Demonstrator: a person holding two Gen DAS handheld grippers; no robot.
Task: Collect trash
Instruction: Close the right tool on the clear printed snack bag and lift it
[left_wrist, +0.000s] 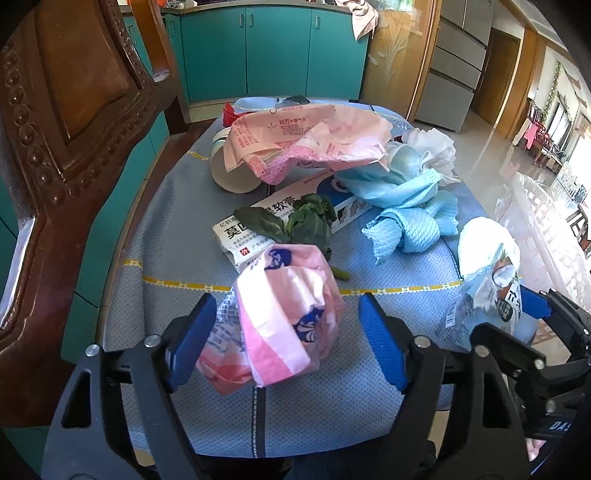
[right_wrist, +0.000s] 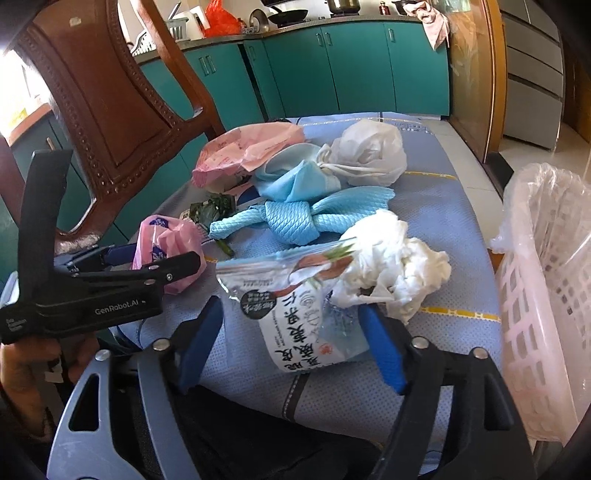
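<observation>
A crumpled pink wrapper lies on the blue mat between the fingers of my left gripper. That gripper is open: the left pad brushes the wrapper and the right pad stands clear of it. The same gripper and pink wrapper show in the right wrist view. My right gripper is shut on a clear printed snack bag that has a wad of white tissue at its top. The left wrist view shows that bag standing up in the right gripper.
Further back lie a knotted blue cloth, a blue face mask, a white plastic bag, a big pink wrapper, a paper cup, and a leaf on a box. A lined white basket stands right, a wooden chair back left.
</observation>
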